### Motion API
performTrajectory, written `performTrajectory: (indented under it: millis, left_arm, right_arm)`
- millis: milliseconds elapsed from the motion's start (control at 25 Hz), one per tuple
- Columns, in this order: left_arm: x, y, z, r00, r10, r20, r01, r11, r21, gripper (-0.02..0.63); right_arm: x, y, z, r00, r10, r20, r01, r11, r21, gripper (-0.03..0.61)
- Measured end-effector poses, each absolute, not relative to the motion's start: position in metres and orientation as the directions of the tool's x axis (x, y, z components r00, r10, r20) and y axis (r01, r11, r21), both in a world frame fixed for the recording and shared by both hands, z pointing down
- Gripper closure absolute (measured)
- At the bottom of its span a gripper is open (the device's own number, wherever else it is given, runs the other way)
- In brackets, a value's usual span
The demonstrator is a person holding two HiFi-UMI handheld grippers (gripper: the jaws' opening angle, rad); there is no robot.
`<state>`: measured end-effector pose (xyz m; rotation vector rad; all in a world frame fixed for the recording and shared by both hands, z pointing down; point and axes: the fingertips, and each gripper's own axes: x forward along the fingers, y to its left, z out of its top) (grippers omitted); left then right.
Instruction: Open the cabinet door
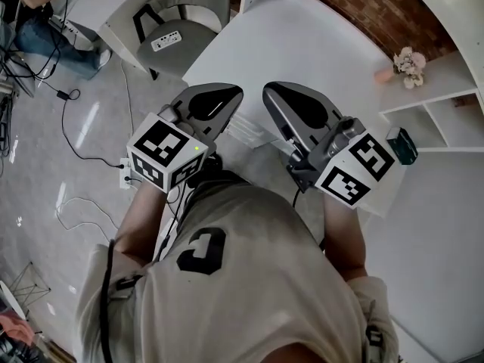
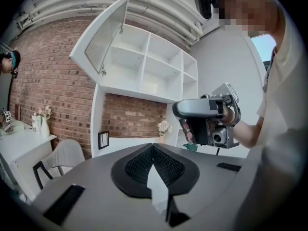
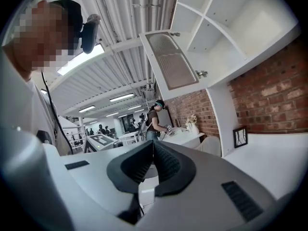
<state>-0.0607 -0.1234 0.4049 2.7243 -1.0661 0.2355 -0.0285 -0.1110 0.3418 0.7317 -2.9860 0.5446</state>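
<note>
Pressing their jaws together on nothing, the left gripper (image 2: 153, 148) and right gripper (image 3: 153, 146) hung side by side before the white cabinet (image 2: 154, 71), whose cabinet door (image 2: 103, 35) stood swung up and open above them

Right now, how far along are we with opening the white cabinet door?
Done: the white flip-up cabinet door with the mesh panel stands swung upward, leaving the white open shelves behind it exposed. In hand: nothing. The left gripper and right gripper both have their jaws together, empty, clear of the door. Left: nothing visible for this job.
</note>
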Motion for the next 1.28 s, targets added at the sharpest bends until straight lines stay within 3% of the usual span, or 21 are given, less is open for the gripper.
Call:
performTrajectory:
  millis: [720,1280]
  left_arm:
    - [0.043,-0.064,0.406,0.758,-0.591,0.275,-0.637,-0.761,0.122,0.597]
    - [-0.007,-0.063,0.411,0.74,-0.615,0.273,-0.66,-0.741,0.12,0.597]
  right_arm:
    - [0.085,-0.05,0.364,-0.839,-0.537,0.086,-0.518,0.741,-0.428,0.552]
    - [0.034,-0.052,0.389,-0.859,-0.503,0.095,-0.482,0.729,-0.486,0.552]
